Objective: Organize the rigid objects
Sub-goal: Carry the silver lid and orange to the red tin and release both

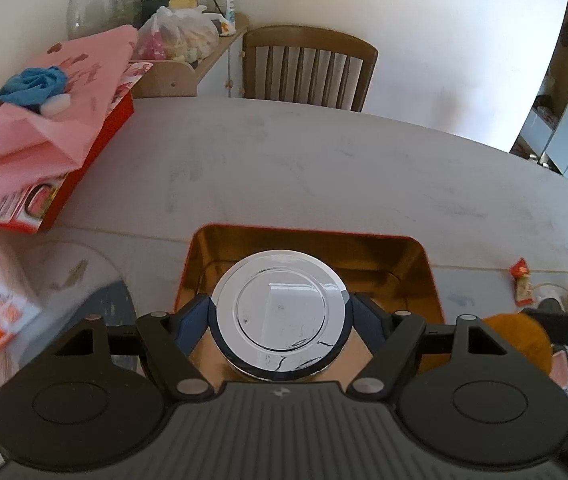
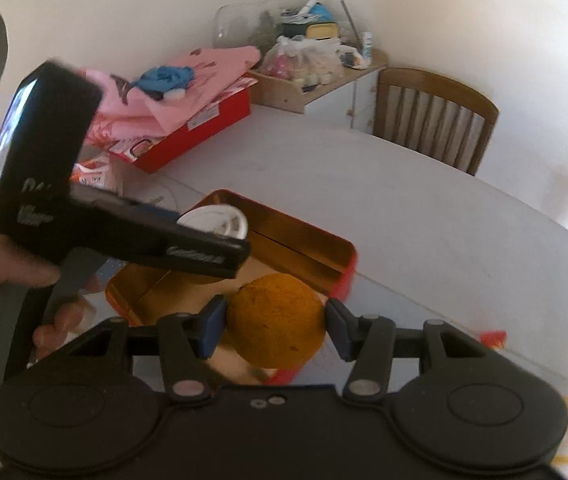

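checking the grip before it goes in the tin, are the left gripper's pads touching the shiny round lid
Touching. The left wrist view shows both blue pads pressed against the rim of the round lid.

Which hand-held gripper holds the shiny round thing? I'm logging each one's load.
The left hand-held gripper: its blue pads clamp the chrome disc over the open tin. The right hand-held gripper grips a matte orange ball.

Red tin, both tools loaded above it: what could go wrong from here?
1. The shiny round disc is held only by its rim in the left tool; it could slip out and clang into the red tin.
2. The orange ball in the right tool hangs near the tin's near wall, so it might drop outside.
3. Both tools crowd the same tin and may collide.
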Available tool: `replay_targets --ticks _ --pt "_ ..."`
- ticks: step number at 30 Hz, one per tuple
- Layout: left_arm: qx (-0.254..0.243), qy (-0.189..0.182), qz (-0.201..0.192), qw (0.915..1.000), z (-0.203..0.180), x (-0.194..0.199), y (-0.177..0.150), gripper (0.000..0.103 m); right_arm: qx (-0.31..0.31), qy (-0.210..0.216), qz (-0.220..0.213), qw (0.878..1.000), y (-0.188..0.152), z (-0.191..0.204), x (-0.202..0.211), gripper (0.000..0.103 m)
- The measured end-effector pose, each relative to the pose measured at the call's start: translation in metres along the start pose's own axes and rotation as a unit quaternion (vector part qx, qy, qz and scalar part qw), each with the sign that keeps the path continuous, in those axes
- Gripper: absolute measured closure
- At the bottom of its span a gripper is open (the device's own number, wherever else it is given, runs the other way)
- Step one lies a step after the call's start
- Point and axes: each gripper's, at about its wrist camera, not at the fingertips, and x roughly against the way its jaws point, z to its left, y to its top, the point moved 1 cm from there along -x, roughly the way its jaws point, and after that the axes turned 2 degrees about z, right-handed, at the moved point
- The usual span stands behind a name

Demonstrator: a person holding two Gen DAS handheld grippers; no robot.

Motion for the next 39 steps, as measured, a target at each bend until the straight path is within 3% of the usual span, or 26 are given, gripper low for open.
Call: replay_targets --ticks 8,20,32,39 --pt "-0.031 -0.008 0.015 0.9994 0.007 -0.029 0.011 0.027 0.051 -0.007 0.025 0.998 0.0 0.02 -0.037 0.05" --pt "-0.056 -0.02 0.033 0.9977 0.009 -0.052 0.011 0.027 -0.01 0.035 0.051 0.998 0.001 0.04 -0.07 0.05" --pt "-0.07 -0.042 0.044 0.9957 0.009 -0.063 0.01 0.027 -0.003 0.018 0.07 0.997 -0.006 0.045 -0.079 0.05" --pt "-0.092 -0.034 0.051 0.9938 0.002 -0.069 0.009 0.026 -0.004 0.012 0.07 0.997 -0.004 0.045 -0.074 0.048"
